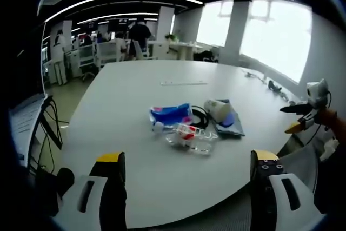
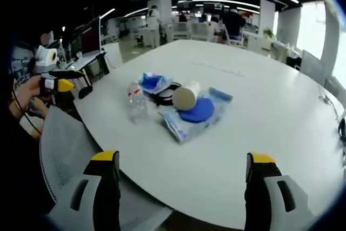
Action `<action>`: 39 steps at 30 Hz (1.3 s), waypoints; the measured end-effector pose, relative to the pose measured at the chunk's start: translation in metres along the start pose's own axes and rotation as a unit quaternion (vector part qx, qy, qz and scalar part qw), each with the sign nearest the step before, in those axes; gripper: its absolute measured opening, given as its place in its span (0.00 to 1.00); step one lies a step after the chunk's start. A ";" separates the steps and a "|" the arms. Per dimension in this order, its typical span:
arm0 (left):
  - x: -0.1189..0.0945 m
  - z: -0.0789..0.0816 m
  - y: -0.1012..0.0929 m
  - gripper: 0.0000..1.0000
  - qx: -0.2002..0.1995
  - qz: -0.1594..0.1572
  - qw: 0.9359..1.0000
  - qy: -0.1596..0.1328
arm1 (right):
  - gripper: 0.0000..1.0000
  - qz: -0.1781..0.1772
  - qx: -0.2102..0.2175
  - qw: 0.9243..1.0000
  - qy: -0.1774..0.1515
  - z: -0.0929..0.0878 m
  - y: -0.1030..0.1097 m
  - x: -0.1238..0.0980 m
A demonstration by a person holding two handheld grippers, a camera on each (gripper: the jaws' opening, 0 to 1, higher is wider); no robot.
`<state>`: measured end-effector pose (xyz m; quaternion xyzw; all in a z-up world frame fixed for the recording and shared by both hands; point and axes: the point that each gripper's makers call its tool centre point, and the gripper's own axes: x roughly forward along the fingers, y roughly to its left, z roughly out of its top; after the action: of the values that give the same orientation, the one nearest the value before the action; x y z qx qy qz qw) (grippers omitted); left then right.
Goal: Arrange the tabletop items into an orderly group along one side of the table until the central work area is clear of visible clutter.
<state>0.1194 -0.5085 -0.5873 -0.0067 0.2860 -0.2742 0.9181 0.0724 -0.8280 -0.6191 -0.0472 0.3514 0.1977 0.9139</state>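
Observation:
A small heap of items lies mid-table. It holds a blue packet (image 1: pixel 170 114) (image 2: pixel 154 82), a clear plastic bottle (image 1: pixel 192 136) (image 2: pixel 136 100), a black ring-shaped cable (image 1: pixel 201 116) (image 2: pixel 165 93), a pale cylinder (image 1: pixel 218 109) (image 2: pixel 186 96) and a blue disc in a clear bag (image 1: pixel 230 123) (image 2: pixel 197 111). My left gripper (image 1: pixel 187 158) hovers open over the table's near edge, well short of the heap, and it also appears at the left of the right gripper view (image 2: pixel 59 82). My right gripper (image 2: pixel 183 158) is open too, off the opposite edge (image 1: pixel 300 117). Both are empty.
The white table (image 1: pixel 135 85) (image 2: pixel 281 112) carries a thin pale strip (image 1: pixel 184 83) (image 2: pixel 219 68) beyond the heap. Dark cables (image 1: pixel 273 86) lie near the window side. A grey mesh chair (image 2: pixel 65 155) stands at the edge. People and desks are far behind.

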 end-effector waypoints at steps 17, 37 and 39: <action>0.007 -0.004 0.003 0.93 -0.009 -0.005 1.000 0.005 | 0.92 0.011 0.012 1.000 -0.007 0.003 0.004 0.007; 0.026 -0.004 0.013 0.93 -0.009 -0.010 1.000 0.013 | 0.88 0.053 -0.015 0.998 -0.011 0.023 0.032 0.043; 0.028 -0.005 0.014 0.93 -0.009 -0.012 1.000 0.015 | 0.88 0.060 -0.018 0.998 -0.010 0.023 0.036 0.047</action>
<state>0.1427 -0.5098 -0.6084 -0.0145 0.3024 -0.2823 0.9103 0.1046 -0.7739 -0.6310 -0.0407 0.3410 0.2585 0.9029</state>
